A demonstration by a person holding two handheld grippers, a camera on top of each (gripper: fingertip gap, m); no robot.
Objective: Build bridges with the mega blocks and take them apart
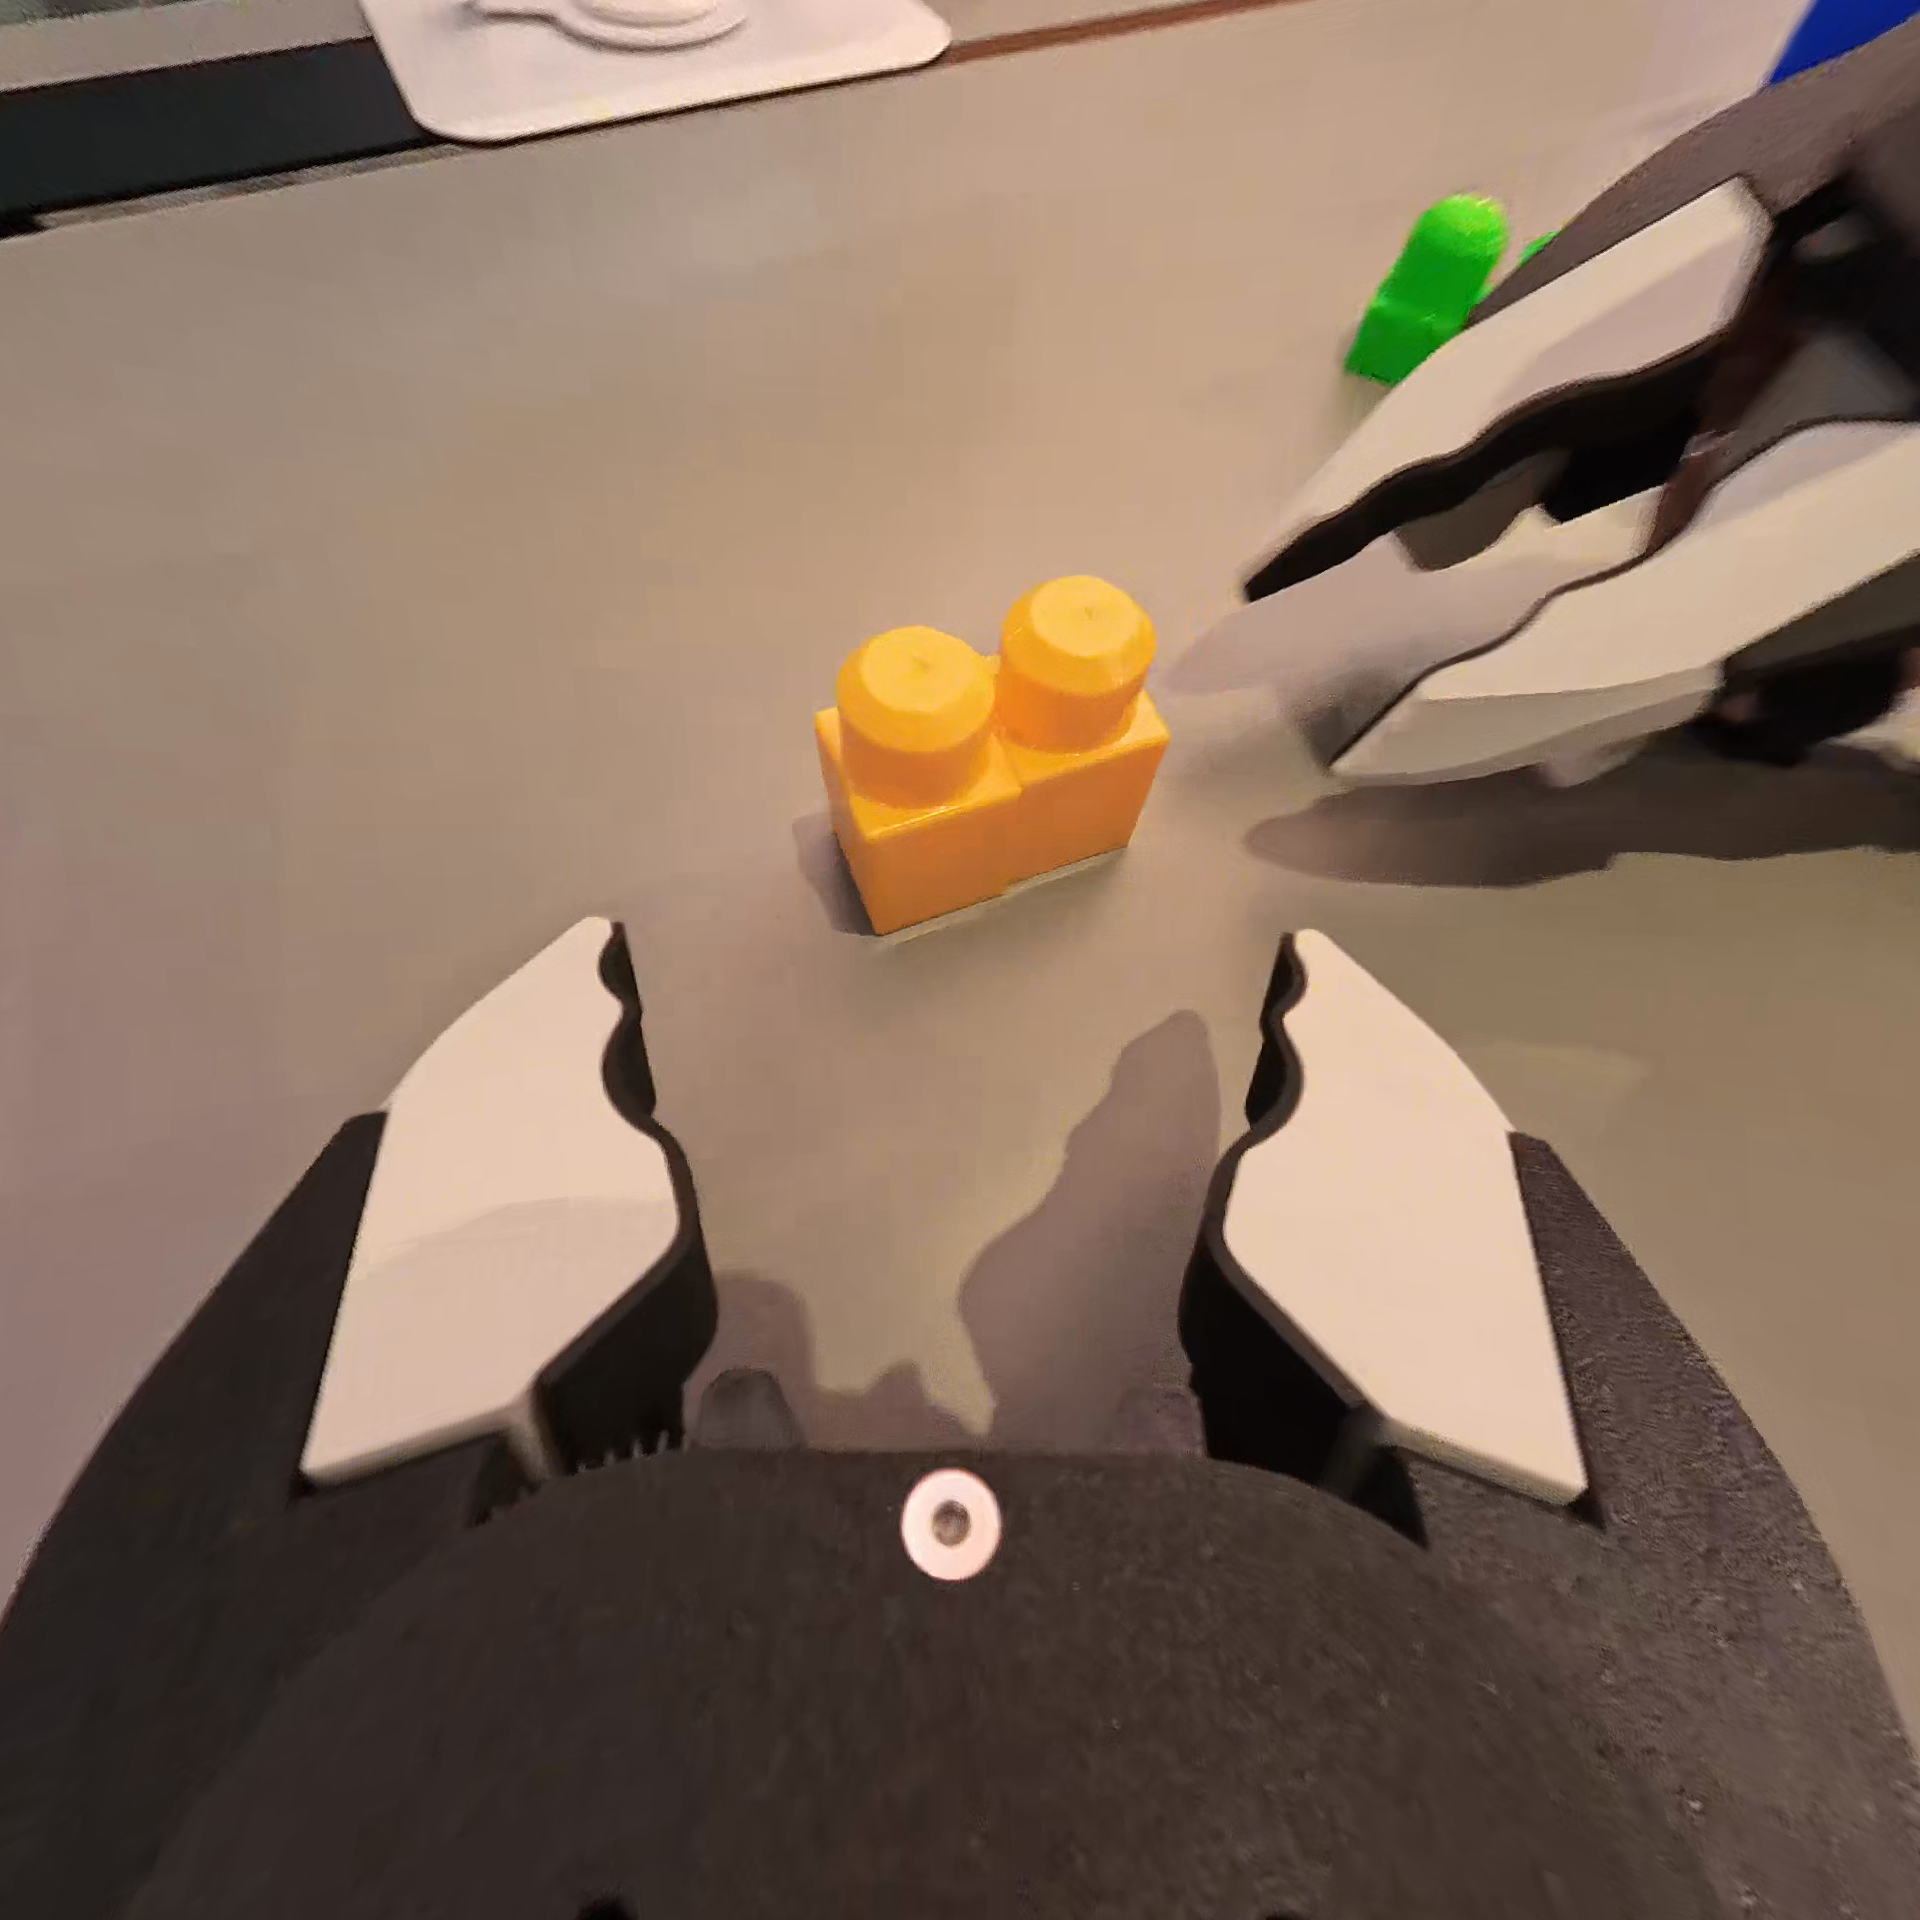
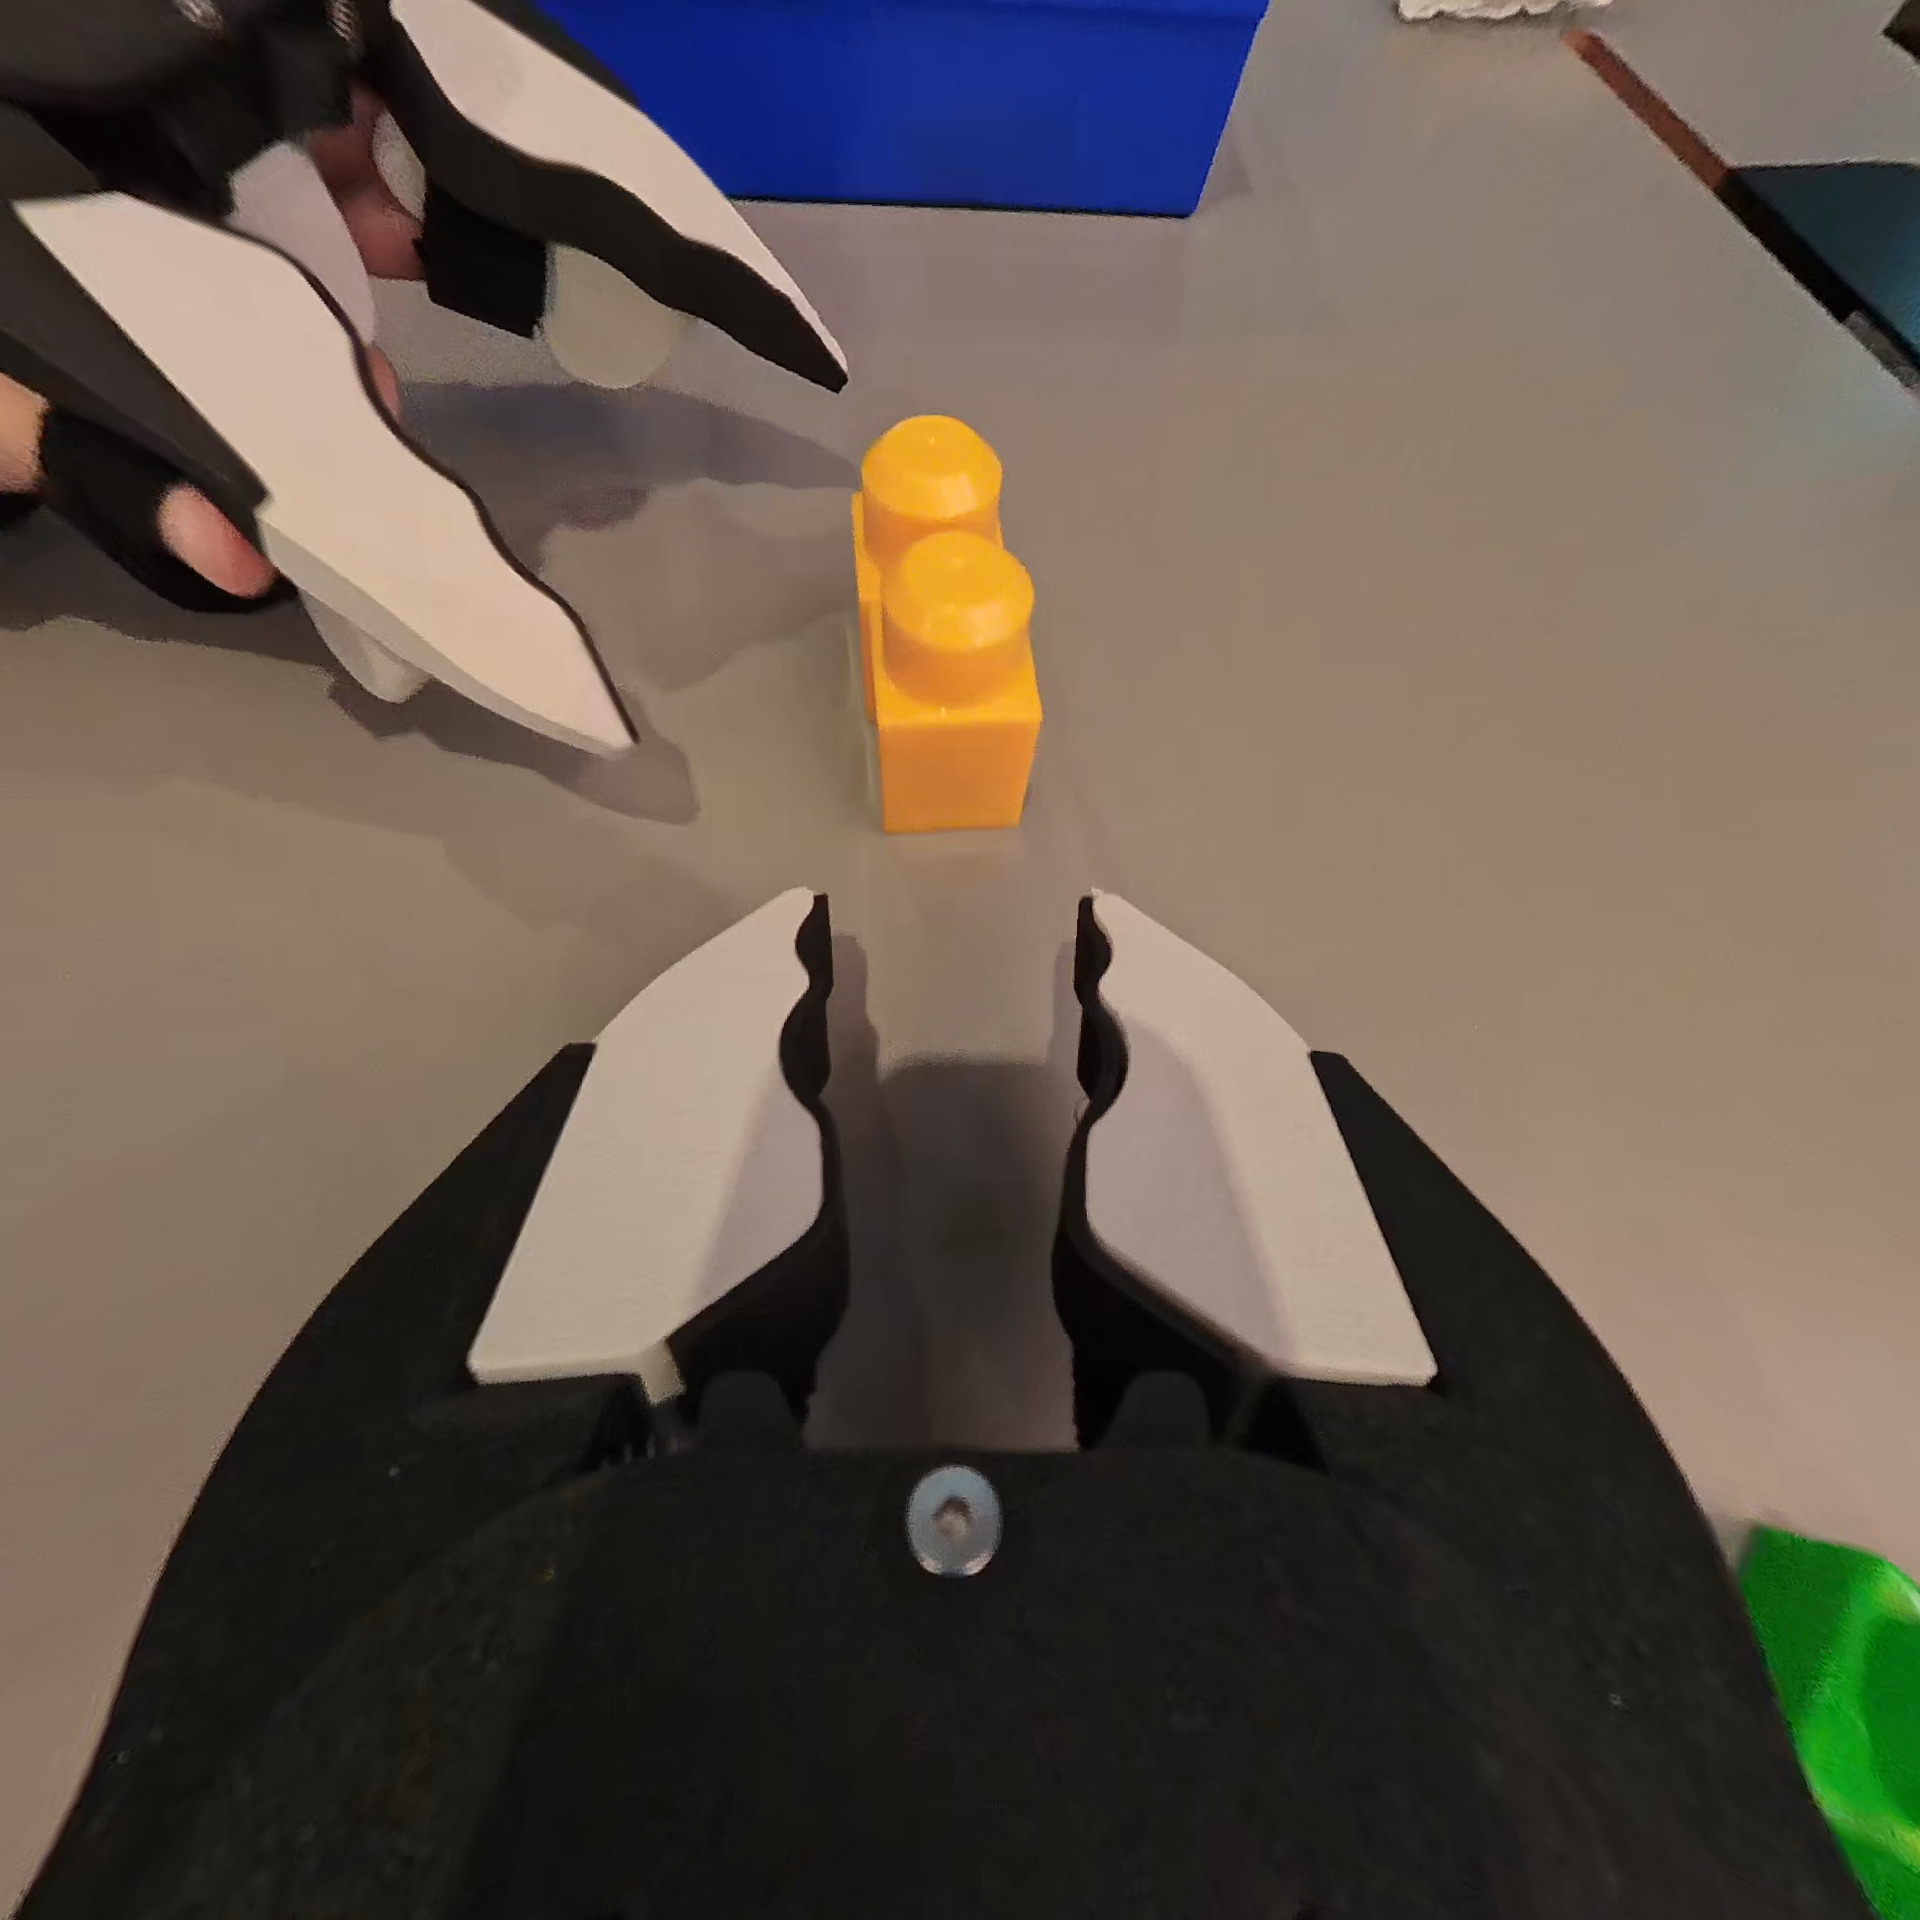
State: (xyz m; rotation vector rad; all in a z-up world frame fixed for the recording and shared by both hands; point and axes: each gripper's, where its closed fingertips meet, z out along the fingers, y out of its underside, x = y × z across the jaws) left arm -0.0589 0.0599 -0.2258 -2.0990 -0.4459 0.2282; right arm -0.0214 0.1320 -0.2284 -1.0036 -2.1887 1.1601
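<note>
An orange two-stud mega block point(image 1: 987, 758) stands upright on the grey table point(image 1: 416, 623), alone between both grippers. My left gripper point(image 1: 951, 930) is open wide and empty, its tips just short of the block. My right gripper point(image 2: 951, 899) is open and empty, pointing at the narrow end of the same block point(image 2: 951, 665), a short gap away. Each gripper shows in the other's view: the right gripper point(image 1: 1294, 675) to the right of the block, the left gripper point(image 2: 727, 561) to its left. A green block point(image 1: 1429, 291) lies behind the right gripper, also showing at the right wrist view's bottom right corner point(image 2: 1849, 1704).
A blue box point(image 2: 914, 94) stands at the far side of the table beyond the orange block. A white mat point(image 1: 665, 62) lies near the table's far edge. A gloved hand point(image 2: 156, 520) holds the left gripper. Pale cylindrical shapes point(image 2: 613, 332) show under that gripper, unclear what.
</note>
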